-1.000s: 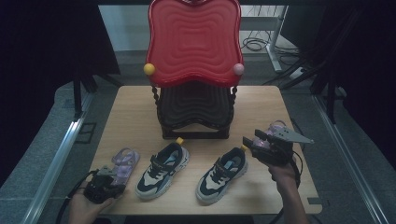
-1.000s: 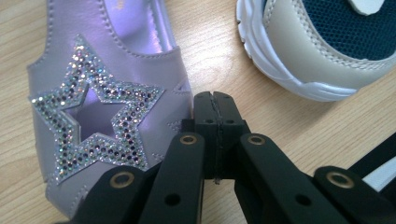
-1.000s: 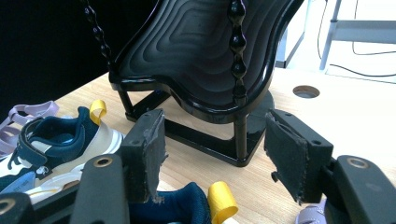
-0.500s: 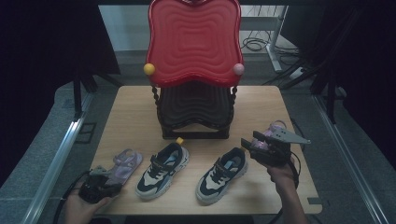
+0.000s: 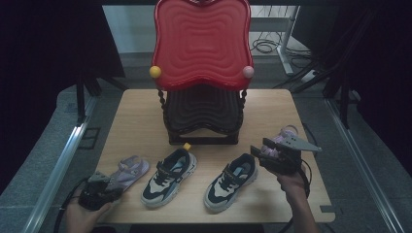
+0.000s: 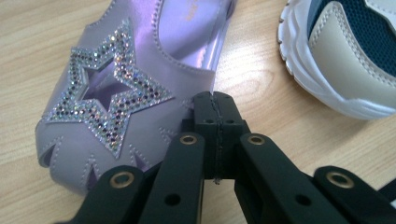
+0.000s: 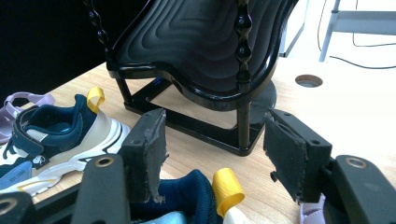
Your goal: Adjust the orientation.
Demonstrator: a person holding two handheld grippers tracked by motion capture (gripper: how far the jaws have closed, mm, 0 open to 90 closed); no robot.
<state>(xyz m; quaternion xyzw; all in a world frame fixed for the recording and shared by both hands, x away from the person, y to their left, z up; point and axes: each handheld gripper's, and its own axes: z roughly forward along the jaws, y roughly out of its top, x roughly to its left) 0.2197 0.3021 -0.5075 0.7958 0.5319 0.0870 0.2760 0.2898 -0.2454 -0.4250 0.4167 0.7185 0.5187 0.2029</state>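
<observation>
Leftmost on the wooden table (image 5: 136, 104), my left gripper (image 5: 99, 190) sits at the near corner, gripped in my left hand (image 5: 82, 216). Its jaws are pressed fully together with nothing between them, and in the left gripper view their joined tips rest just at the toe edge of the purple sandal (image 6: 126, 88); whether they actually touch it I cannot tell. That sandal lies flat on the table, its glittering star strap (image 6: 109, 100) facing up, and in the high view it points away from me at a slant, just beside my left gripper.

Next to the right comes the left sneaker (image 5: 170, 177), white and navy, standing upright on its sole with a yellow heel loop toward the rack. Its white sole shows at the right edge of the left gripper view, near the sandal but apart from it.

Behind the shoes, in the middle of the table, stands the black shoe rack (image 5: 203, 114) with a red wavy top shelf (image 5: 201, 43) over a black lower shelf.

Further right lies the right sneaker (image 5: 231, 180), matching the first and angled the same way. My right gripper (image 5: 265, 153) hovers just over its heel end, held in my right hand (image 5: 291, 182). Those jaws stand wide apart, holding nothing; in the right gripper view the sneaker's heel and yellow loop (image 7: 227, 191) sit low between the pads (image 7: 154, 154) without touching them. A second purple sandal (image 5: 286, 133) peeks out behind that gripper.
</observation>
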